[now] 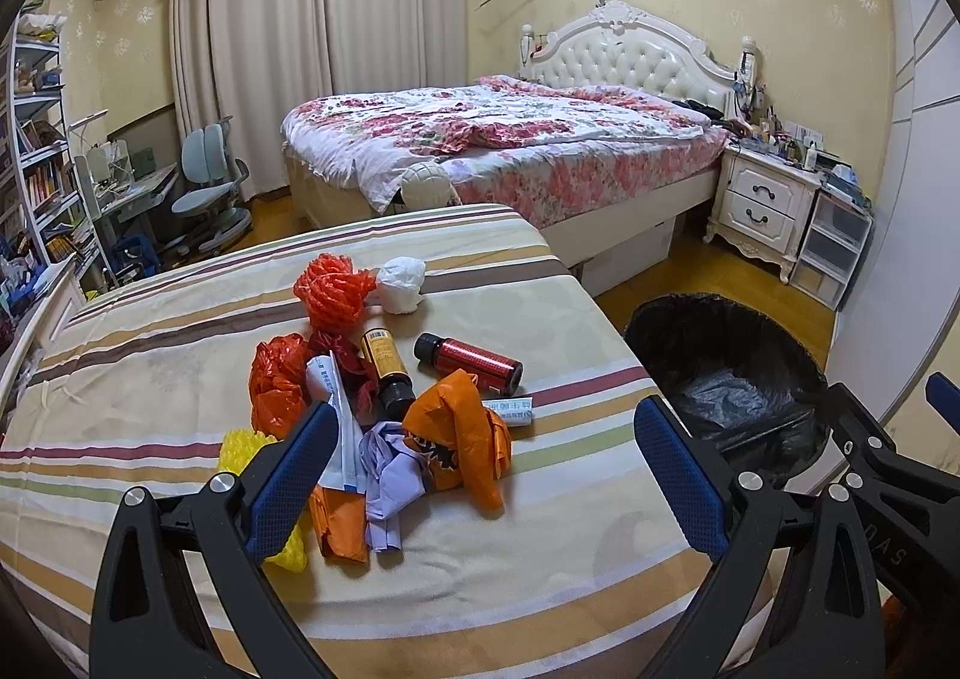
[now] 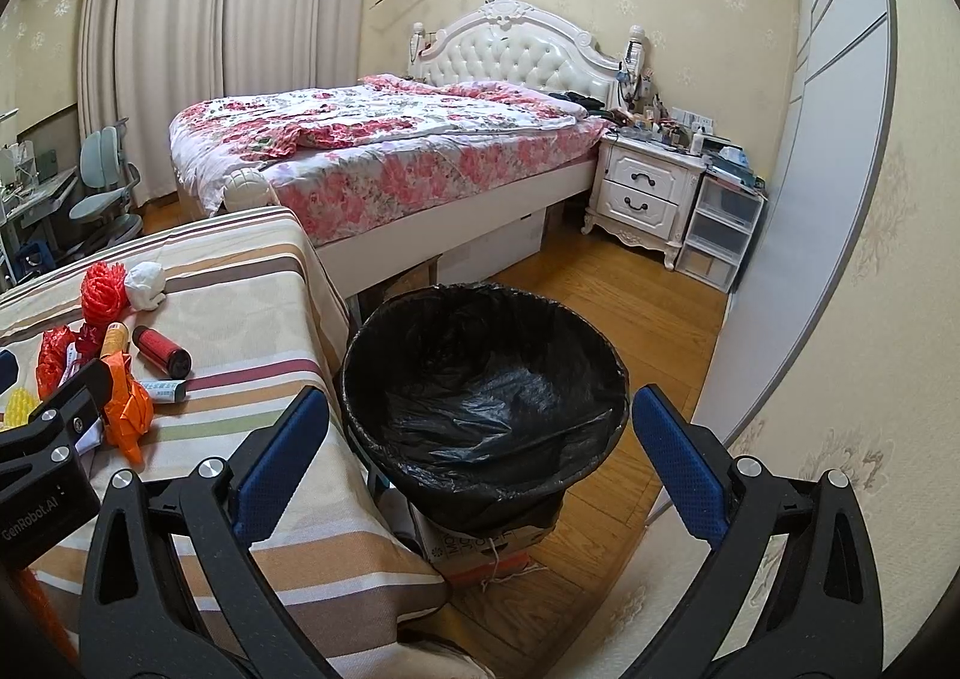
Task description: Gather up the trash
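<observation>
A pile of trash lies on the striped table (image 1: 180, 331): an orange plastic bag (image 1: 462, 433), a red bottle (image 1: 471, 362), a brown bottle (image 1: 387, 370), orange netting (image 1: 330, 289), a white paper wad (image 1: 401, 283), a red bag (image 1: 277, 385), yellow foam netting (image 1: 240, 448) and purple crumpled paper (image 1: 390, 469). My left gripper (image 1: 486, 475) is open and empty, hovering just in front of the pile. My right gripper (image 2: 480, 457) is open and empty above the black-lined trash bin (image 2: 486, 373), which stands right of the table on a cardboard box.
A bed with a floral cover (image 1: 498, 138) stands behind the table. A white nightstand (image 2: 645, 193) and plastic drawers (image 2: 720, 235) are at the far right. A desk chair (image 1: 207, 187) and bookshelf (image 1: 42, 156) are at the left. The floor is wood.
</observation>
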Available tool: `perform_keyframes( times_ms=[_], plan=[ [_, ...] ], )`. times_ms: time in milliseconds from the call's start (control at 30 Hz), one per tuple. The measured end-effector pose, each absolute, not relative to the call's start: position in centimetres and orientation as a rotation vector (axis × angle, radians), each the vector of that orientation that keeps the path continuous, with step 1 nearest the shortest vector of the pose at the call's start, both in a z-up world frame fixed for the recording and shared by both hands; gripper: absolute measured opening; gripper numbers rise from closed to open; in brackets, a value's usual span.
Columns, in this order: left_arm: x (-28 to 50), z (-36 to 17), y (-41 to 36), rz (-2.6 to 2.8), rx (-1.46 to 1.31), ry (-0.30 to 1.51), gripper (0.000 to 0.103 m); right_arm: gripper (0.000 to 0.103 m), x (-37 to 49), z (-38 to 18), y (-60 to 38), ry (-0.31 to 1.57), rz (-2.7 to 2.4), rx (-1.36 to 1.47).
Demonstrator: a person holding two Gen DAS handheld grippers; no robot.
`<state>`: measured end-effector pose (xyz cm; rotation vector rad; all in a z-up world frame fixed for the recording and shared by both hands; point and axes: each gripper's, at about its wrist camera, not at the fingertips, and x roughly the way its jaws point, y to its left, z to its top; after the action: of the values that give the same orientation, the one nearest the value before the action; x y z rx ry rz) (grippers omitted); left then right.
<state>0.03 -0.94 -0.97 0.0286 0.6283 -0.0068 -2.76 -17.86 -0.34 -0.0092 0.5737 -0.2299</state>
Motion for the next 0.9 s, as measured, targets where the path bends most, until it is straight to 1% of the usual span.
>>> perform_keyframes(
  times_ms=[900],
  plan=[
    [0.09, -1.0, -1.03, -0.005, 0.032, 0.632, 0.096, 0.099, -2.67, -0.39, -17.97, 0.58, -0.231, -0.004]
  ],
)
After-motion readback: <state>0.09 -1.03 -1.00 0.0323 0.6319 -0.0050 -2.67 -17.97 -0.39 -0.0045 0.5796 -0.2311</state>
